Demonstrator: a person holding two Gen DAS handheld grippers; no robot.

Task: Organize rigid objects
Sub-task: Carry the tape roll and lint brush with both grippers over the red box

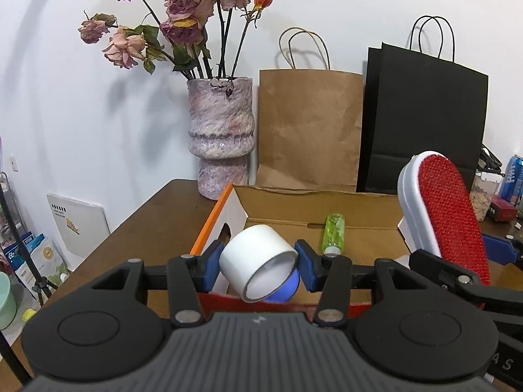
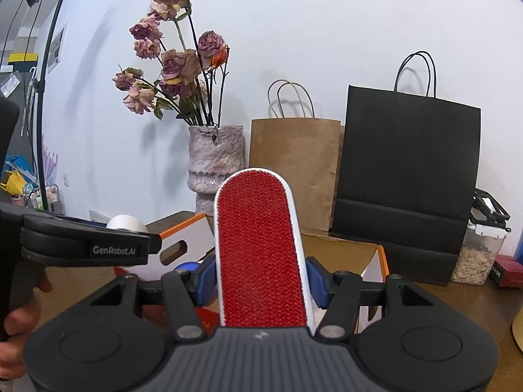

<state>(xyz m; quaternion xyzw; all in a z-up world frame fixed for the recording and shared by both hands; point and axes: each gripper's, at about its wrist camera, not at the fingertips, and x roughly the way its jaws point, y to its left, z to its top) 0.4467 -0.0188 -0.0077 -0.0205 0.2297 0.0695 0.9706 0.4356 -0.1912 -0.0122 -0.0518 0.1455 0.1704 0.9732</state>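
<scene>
The left gripper [image 1: 260,263] is held tilted downward over the open cardboard box [image 1: 359,225], fingers clamped on a white tape roll [image 1: 258,261]. The right gripper [image 2: 261,281], beside it, is closed on a red lint brush [image 2: 260,251], raised upright.

Ahead of the gripper and to its left, a mottled vase [image 1: 221,137] of dried roses [image 1: 183,3] stood at the tabletop's [image 1: 153,222] far edge against the wall. Just right of the vase a brown bag [image 1: 310,130] stood upright, and a black bag [image 1: 425,121] rose beside it. Far right sat a clear jar [image 2: 477,254], a blue can [image 1: 514,176] and a red box [image 2: 508,272].
</scene>
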